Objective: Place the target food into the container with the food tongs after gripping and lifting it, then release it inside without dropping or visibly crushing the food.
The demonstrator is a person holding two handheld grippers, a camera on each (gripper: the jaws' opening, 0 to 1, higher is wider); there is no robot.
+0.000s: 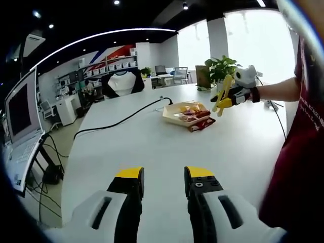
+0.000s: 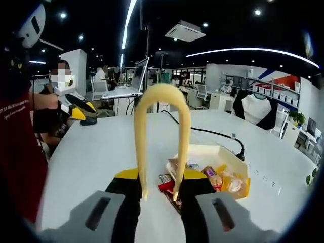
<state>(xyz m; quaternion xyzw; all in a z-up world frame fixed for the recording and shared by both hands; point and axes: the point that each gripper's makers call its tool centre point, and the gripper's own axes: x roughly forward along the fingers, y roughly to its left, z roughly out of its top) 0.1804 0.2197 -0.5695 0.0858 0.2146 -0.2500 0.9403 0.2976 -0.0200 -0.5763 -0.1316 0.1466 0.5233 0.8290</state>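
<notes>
My right gripper (image 2: 161,186) is shut on yellow food tongs (image 2: 162,96), one jaw pressing each arm. The tongs' bend points away from me and their arms stand apart. Just beyond lies a beige container (image 2: 202,150) holding several wrapped snacks (image 2: 213,178), with a red packet (image 2: 170,191) on the table at its near edge. From the left gripper view, the container (image 1: 168,116) sits mid-table, and the right gripper (image 1: 234,94) hovers to its right with the tongs (image 1: 223,93). My left gripper (image 1: 164,183) is open over bare table, far from the food, and appears again (image 2: 76,109).
A black cable (image 1: 121,119) runs across the white table (image 1: 152,147) to the container. A laptop (image 1: 20,116) stands off the table's left edge; a potted plant (image 1: 220,68) stands at the far end. The person's red shirt (image 1: 304,152) borders the right side.
</notes>
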